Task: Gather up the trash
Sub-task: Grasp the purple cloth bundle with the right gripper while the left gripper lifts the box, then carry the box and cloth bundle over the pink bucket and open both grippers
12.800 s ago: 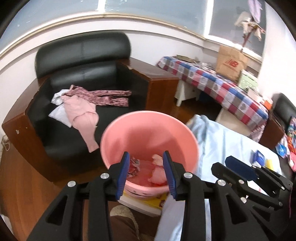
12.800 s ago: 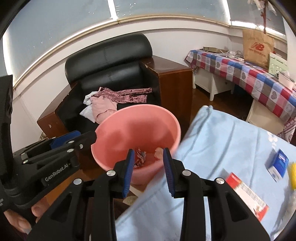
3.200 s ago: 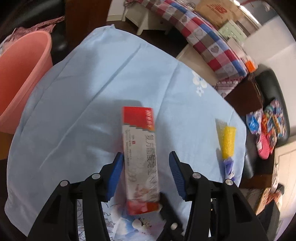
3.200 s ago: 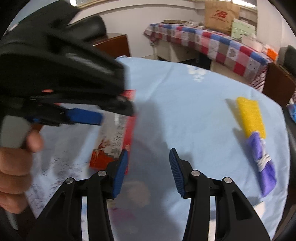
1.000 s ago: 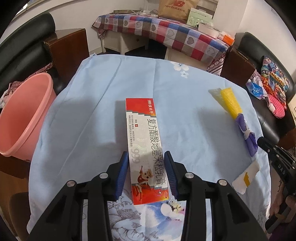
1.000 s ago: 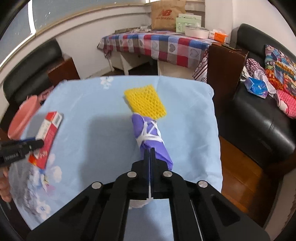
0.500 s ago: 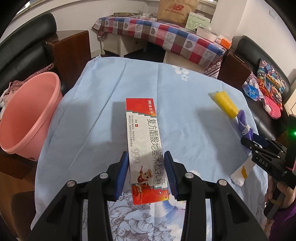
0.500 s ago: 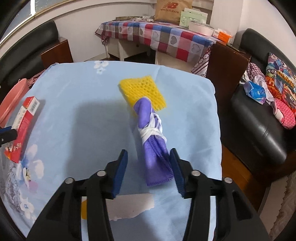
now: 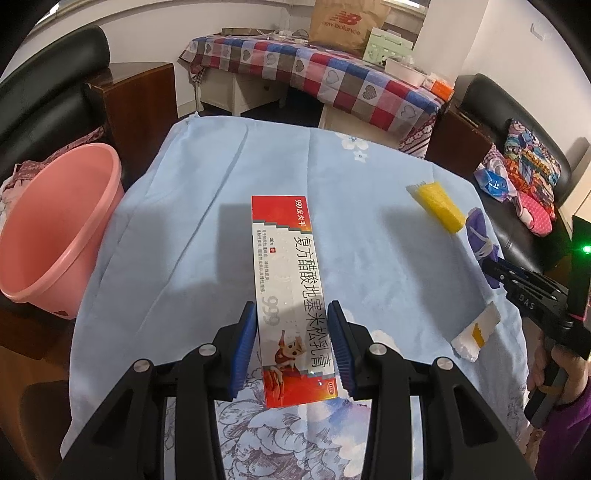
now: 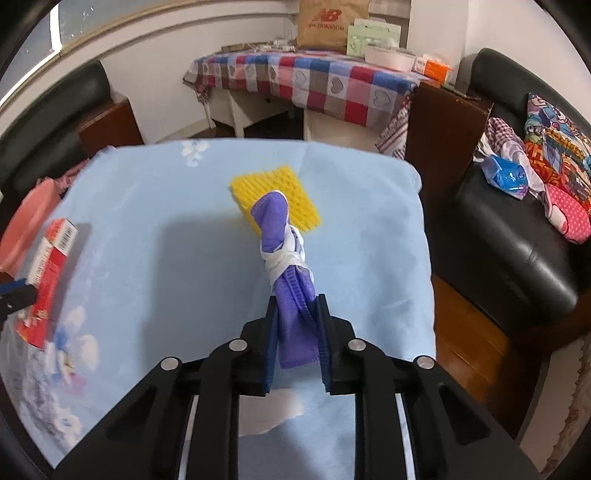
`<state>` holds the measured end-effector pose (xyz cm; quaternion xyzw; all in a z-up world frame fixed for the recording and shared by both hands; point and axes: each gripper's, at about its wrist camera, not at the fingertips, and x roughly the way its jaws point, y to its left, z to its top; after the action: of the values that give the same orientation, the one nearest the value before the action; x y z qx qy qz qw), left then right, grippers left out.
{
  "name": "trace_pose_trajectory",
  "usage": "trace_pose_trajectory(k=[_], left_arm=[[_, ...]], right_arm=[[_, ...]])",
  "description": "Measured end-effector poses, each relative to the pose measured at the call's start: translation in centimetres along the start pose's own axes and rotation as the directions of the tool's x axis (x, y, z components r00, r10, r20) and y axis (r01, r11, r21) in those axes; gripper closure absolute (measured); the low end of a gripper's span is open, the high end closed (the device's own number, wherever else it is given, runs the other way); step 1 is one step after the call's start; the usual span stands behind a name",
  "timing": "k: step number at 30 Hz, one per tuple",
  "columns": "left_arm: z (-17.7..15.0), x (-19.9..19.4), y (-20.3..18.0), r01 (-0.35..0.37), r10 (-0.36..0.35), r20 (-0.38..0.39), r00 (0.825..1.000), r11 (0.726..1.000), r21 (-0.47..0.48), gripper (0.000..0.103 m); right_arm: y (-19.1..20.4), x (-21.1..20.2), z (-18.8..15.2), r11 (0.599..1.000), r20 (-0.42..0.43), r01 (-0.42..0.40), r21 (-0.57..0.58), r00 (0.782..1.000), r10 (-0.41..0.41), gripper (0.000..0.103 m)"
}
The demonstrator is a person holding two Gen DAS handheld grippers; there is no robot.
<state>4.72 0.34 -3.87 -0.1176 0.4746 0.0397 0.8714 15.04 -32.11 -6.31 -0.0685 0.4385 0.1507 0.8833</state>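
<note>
Your left gripper [image 9: 291, 341], lower centre of the left wrist view: jaws fairly wide, blue pads pressed on both long edges of the red-and-white cardboard medicine box [image 9: 291, 295], which is held at its near end, the rest reaching up the frame over the light blue floral tablecloth [image 9: 207, 206].

Your right gripper [image 10: 295, 338], lower centre of the right wrist view: jaws narrow and closing, the near end of the purple cloth bundle tied with a white strip [image 10: 290, 280] between them, the pads against its sides.

Just behind the bundle's far tip, mid-frame: yellow foam mesh sleeve [image 10: 275, 197], lying on the cloth.

Right of the left wrist view, by the table edge: torn white scrap with a yellow patch [image 9: 476, 332], near your right gripper's black body.

Far left of the left wrist view: pink plastic bucket [image 9: 48, 225], beside the table below the tablecloth's edge; the part of its inside that you can see is bare, the bottom hidden.

Upper frame: table with a checked red, blue and grey cloth [image 9: 332, 70], a brown paper bag [image 9: 345, 22] on it.
</note>
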Motion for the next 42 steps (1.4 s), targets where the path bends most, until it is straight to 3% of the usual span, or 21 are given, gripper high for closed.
trace_pose_trajectory(k=[6, 16, 27, 34, 42], left_arm=[[0.0, -1.1, 0.3, 0.007, -0.007, 0.037, 0.999, 1.000, -0.004, 0.064], [0.2, -4.4, 2.3, -0.019, 0.022, 0.135, 0.991, 1.000, -0.025, 0.064], [0.0, -7.7, 8.2, -0.093, 0.122, 0.219, 0.968, 0.986, -0.137, 0.064], [0.0, -9.8, 13.6, -0.148, 0.209, 0.264, 0.942, 0.961, -0.234, 0.064], [0.2, -10.8, 19.1, -0.182, 0.274, 0.267, 0.924, 0.929, -0.323, 0.064]], right_arm=[[3.1, -2.8, 0.3, 0.994, 0.061, -0.112, 0.009, 0.992, 0.111, 0.084], [11.7, -5.1, 0.5, 0.956, 0.087, -0.289, -0.040, 0.953, 0.292, 0.084], [20.4, -5.4, 1.9, 0.923, 0.084, -0.374, -0.087, 0.921, 0.381, 0.084], [26.3, -5.4, 3.2, 0.898, 0.088, -0.419, -0.132, 0.898, 0.432, 0.084], [31.8, -4.2, 4.9, 0.874, 0.064, -0.462, -0.151, 0.878, 0.475, 0.084]])
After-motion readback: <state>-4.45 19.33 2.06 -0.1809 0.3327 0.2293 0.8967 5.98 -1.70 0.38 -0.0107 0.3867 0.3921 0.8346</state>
